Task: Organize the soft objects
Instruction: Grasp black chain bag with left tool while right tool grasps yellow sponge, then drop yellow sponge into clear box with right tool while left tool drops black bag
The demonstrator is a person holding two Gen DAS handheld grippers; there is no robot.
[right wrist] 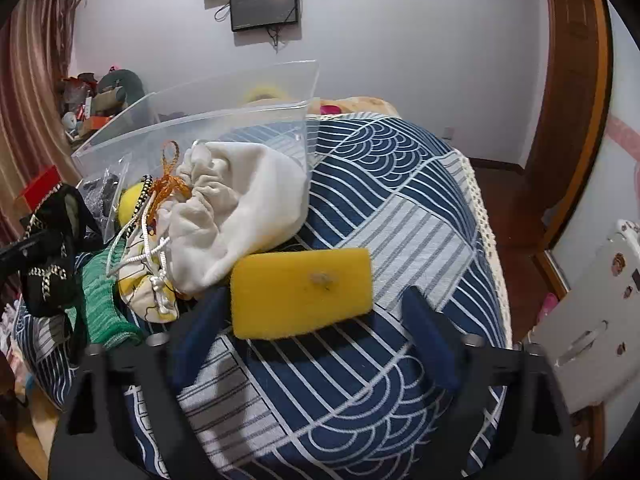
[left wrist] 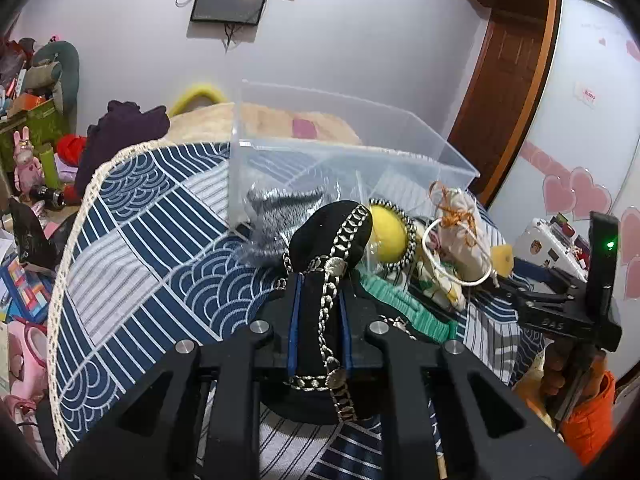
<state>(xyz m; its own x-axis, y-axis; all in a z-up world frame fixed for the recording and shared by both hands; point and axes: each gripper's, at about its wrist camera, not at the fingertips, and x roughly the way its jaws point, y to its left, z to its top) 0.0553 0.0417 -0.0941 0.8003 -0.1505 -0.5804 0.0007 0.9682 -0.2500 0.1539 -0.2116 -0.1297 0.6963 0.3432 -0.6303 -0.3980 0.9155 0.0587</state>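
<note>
Left wrist: wave-patterned blue tablecloth (left wrist: pixel 160 240), clear plastic bin (left wrist: pixel 340 148) at its middle, white wall behind. Left gripper (left wrist: pixel 320 320) clamps a black chain-trimmed pouch (left wrist: pixel 328 248).

Right wrist: right gripper (right wrist: pixel 308 320) spread wide, 2 fingers flanking yellow sponge (right wrist: pixel 302 292) near tablecloth's near edge, beside white drawstring bag (right wrist: pixel 240 208).

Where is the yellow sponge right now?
The yellow sponge lies on the blue patterned cloth, just ahead of the right gripper and between its open jaws in the right wrist view, with the white drawstring bag right behind it.

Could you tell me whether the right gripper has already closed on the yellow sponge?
No, the right gripper is open, its fingers apart on either side of the yellow sponge.
</note>
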